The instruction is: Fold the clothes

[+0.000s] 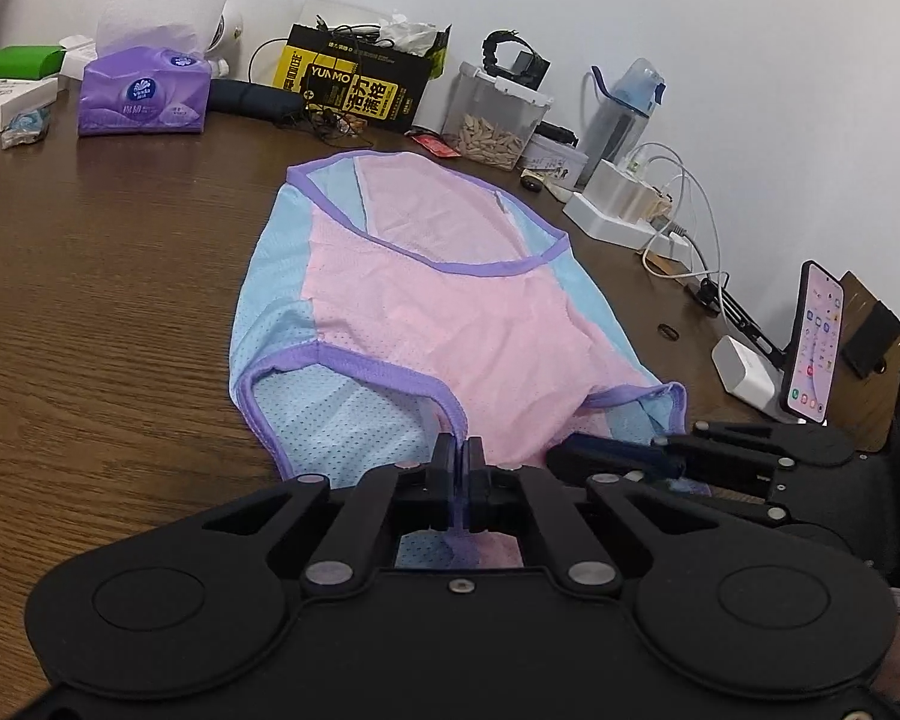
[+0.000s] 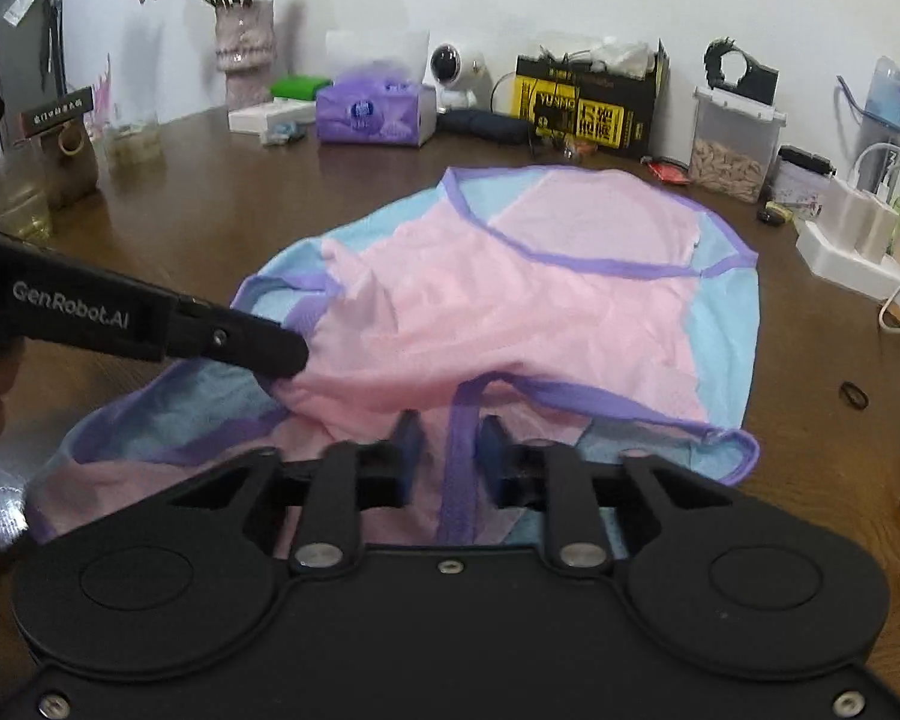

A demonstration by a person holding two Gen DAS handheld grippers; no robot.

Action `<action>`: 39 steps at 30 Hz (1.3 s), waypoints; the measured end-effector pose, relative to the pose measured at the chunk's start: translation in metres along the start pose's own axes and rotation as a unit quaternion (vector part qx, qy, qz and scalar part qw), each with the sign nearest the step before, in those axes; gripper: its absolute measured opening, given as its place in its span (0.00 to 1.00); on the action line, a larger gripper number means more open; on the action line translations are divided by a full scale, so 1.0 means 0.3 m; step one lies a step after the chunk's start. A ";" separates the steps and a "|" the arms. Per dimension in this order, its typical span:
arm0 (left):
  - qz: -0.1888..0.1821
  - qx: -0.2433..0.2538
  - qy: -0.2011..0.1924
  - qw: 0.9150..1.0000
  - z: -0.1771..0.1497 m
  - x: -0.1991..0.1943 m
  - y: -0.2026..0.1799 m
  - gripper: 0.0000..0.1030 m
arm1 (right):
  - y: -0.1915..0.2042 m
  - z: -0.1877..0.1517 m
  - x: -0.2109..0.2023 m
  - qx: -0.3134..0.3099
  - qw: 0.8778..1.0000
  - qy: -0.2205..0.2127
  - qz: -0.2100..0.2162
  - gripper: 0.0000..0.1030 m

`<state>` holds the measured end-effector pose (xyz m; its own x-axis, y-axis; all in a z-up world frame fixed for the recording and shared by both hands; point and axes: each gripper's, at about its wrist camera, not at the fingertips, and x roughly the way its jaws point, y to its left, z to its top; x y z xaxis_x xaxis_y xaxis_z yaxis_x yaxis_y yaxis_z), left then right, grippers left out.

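A pink and light-blue mesh garment [image 1: 438, 312] with purple trim lies spread on the brown wooden table [image 1: 120, 300]. My left gripper [image 1: 461, 450] is shut on the garment's near purple hem, with cloth pinched between its pads. From the right wrist view, that left gripper [image 2: 294, 360] reaches in from the left and bites the pink cloth [image 2: 540, 300]. My right gripper [image 2: 450, 438] has its fingers apart over the near edge, and a purple band runs between them. In the left wrist view the right gripper [image 1: 576, 453] sits just to the right at the garment's near corner.
Along the back wall stand a purple tissue pack [image 1: 141, 96], a yellow-black box [image 1: 360, 90], a seed container [image 1: 492, 114], a water bottle [image 1: 630, 108] and a power strip with cables [image 1: 624, 210]. A phone on a stand [image 1: 813, 342] is at the right. A vase [image 2: 243, 54] stands back left.
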<state>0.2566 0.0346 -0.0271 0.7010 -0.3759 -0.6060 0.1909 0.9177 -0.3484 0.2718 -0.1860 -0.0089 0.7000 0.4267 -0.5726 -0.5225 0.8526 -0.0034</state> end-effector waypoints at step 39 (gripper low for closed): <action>0.018 0.123 0.003 0.992 -0.225 -0.262 -0.025 0.10 | -0.019 -0.320 -0.478 0.057 0.998 -0.014 0.035 0.30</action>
<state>0.1536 0.0488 -0.0251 0.7069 -0.3415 -0.6195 0.3282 0.9341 -0.1404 0.1277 -0.2809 -0.0054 0.6778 0.4929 -0.5456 -0.5130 0.8486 0.1293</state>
